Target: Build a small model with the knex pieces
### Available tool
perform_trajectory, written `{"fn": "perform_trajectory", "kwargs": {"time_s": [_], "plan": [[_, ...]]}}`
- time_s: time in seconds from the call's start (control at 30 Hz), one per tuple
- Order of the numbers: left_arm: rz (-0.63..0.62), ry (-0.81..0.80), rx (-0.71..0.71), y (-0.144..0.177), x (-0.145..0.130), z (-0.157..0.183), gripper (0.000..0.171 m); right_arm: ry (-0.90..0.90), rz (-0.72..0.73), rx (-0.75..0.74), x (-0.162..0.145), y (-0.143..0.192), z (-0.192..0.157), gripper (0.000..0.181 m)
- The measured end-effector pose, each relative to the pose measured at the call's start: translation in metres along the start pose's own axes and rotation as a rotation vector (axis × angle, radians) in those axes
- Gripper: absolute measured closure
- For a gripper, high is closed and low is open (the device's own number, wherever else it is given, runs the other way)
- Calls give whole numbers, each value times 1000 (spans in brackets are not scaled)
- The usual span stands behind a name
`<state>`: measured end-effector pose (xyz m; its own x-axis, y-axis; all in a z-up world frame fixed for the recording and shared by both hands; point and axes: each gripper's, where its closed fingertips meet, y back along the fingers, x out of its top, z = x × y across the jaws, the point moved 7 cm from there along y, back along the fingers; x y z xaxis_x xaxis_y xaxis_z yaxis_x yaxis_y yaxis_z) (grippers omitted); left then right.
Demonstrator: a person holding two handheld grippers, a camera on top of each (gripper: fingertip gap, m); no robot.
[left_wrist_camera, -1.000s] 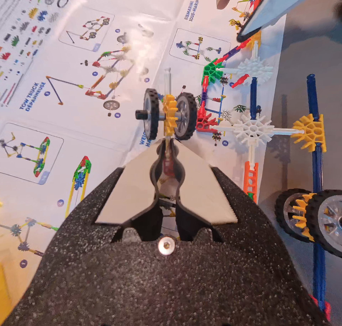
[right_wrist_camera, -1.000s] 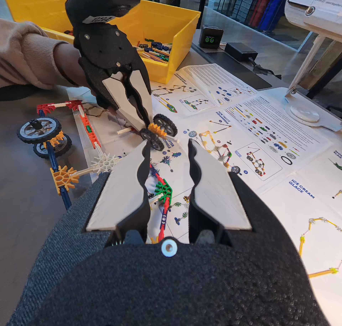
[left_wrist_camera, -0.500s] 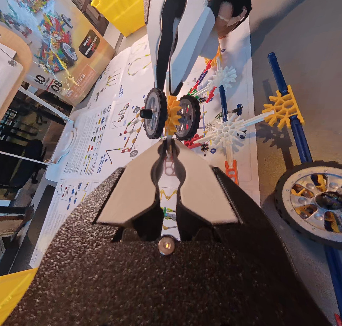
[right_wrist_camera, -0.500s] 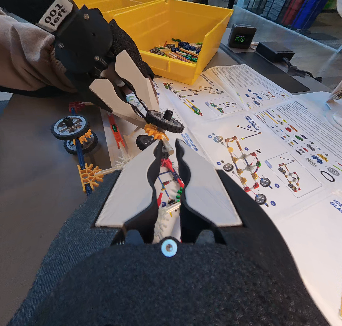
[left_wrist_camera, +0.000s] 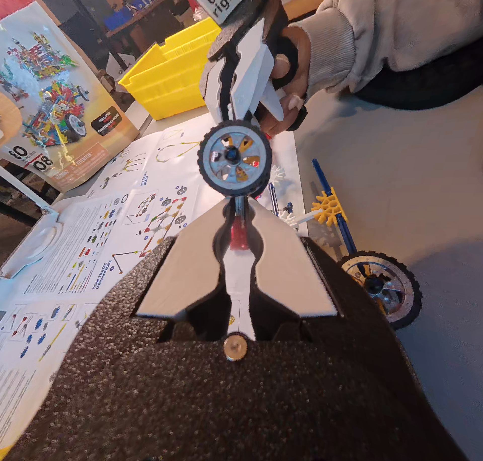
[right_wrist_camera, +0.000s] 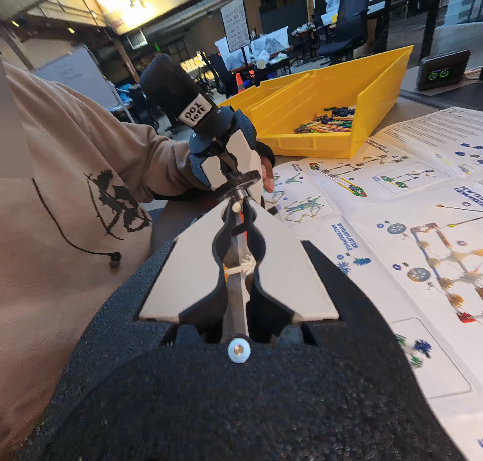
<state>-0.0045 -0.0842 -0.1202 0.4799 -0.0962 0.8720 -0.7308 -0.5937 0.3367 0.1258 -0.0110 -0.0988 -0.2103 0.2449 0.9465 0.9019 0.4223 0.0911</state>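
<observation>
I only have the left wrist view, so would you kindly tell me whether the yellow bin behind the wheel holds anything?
Observer: Yes, the yellow bin holds a pile of coloured rods and connectors.
Operator: Thank you. Does anything stand near it?
Observer: A small black device with two green rings on its face stands beside the bin's far corner.
Operator: How does the right hand-held gripper grip?
Observer: The right hand-held gripper is shut on a white rod, whose round end shows between its fingertips, right by the wheel.
</observation>
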Motion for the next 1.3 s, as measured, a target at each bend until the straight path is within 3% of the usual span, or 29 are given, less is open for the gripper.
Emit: {"fn": "perform_trajectory", "kwargs": {"time_s": [0.43,0.8,1.17,1.3], "plan": [[112,-132,75,10,27,10,168,-236,264,327,9,0,-12,176],[145,-385,282,12,51,22,167,-322,455,497,19,3,-20,177],[225,-258,205,4,50,26,165,-403,548,588,19,1,-19,179],[250,-164,111,3,50,27,162,-338,504,521,23,2,-20,179]]}}
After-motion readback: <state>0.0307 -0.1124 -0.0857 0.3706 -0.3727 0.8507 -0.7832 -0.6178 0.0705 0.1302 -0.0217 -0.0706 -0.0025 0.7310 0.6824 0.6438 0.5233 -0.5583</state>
